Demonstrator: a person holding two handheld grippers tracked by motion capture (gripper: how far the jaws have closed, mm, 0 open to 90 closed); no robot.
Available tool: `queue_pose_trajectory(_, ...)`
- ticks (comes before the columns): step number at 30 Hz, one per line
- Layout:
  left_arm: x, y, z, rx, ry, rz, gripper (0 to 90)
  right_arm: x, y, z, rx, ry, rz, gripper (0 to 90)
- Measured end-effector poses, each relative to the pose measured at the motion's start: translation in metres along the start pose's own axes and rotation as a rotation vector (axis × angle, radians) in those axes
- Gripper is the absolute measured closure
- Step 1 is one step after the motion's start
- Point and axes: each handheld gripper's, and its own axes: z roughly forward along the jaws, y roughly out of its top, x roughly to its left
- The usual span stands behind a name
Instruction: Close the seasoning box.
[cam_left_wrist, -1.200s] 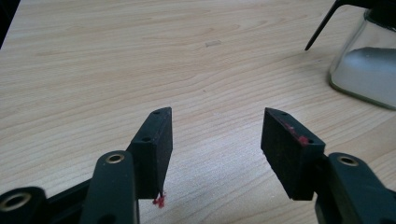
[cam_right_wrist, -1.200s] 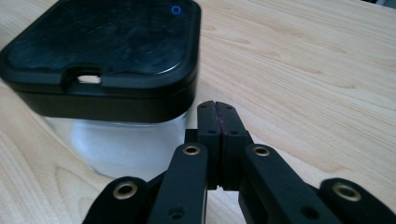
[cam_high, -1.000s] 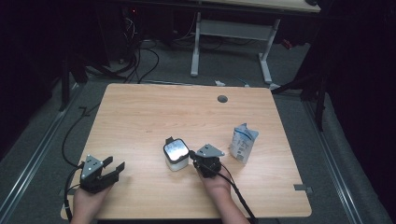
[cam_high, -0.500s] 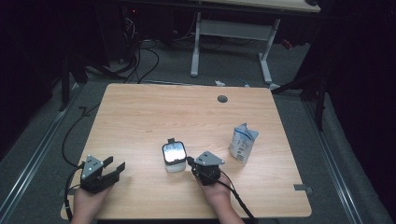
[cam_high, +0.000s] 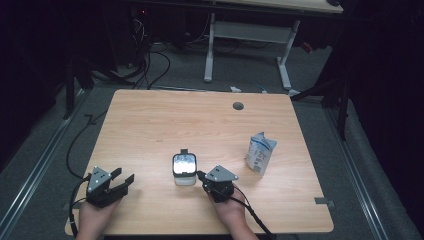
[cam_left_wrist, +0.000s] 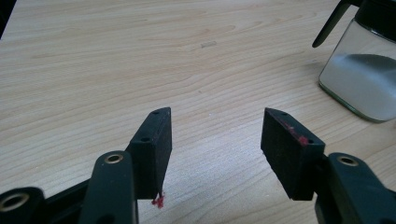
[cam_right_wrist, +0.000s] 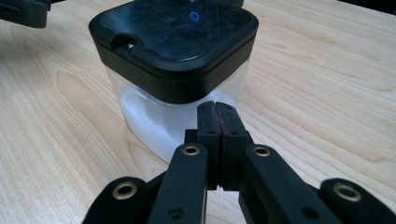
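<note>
1. The jar (cam_high: 184, 169) stands upright on the table (cam_high: 150, 130), near my edge and about midway between my two grippers. It is squarish, clear-walled, with white stuff in the lower part and a black lid (cam_right_wrist: 175, 35) with a glossy top.
2. In the high view the jar's small black tab points away from me, toward the far edge; I see no marked long axis beyond that.
3. My right gripper (cam_high: 204, 177) sits just to the right of the jar, tips aimed left at its lower wall. In the right gripper view the jaws are pressed together with nothing between them (cam_right_wrist: 218, 116), just short of the glass; I cannot tell if they touch it.
4. My right hand (cam_high: 231, 210) comes in from the near edge, cable trailing back to the right.
5. My left gripper (cam_high: 122, 179) rests low near the table's near left corner, well apart from the jar, jaws spread wide and empty (cam_left_wrist: 215, 140), pointing right and slightly away.
6. A white pouch (cam_high: 260, 153) stands upright to the right of the jar, apart from it.
</note>
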Motion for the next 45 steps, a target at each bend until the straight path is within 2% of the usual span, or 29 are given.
queue_pose_trajectory(17, -0.001, 0.0, 0.0, 0.001, -0.006, 0.004, 43.8, 0.003, -0.001, -0.001, -0.009, 0.008, -0.007, 88.9)
queue_pose_trajectory(23, -0.001, 0.0, 0.0, 0.001, -0.005, 0.007, 43.8, -0.001, -0.001, -0.003, -0.005, -0.005, -0.007, 86.5)
queue_pose_trajectory(29, 0.0, 0.0, 0.0, 0.003, -0.007, 0.008, 43.8, -0.027, -0.009, -0.021, 0.003, -0.063, 0.025, 81.1)
queue_pose_trajectory(37, -0.003, 0.0, 0.001, 0.012, -0.016, 0.01, 43.8, -0.076, -0.037, -0.067, 0.011, -0.17, 0.113, 72.1)
queue_pose_trajectory(41, -0.01, 0.002, 0.0, 0.007, -0.026, 0.028, 43.8, -0.087, -0.06, -0.093, -0.029, -0.189, 0.179, 67.9)
queue_pose_trajectory(45, -0.014, 0.003, 0.003, 0.021, -0.031, 0.036, 43.9, -0.089, -0.069, -0.102, -0.019, -0.212, 0.177, 65.7)
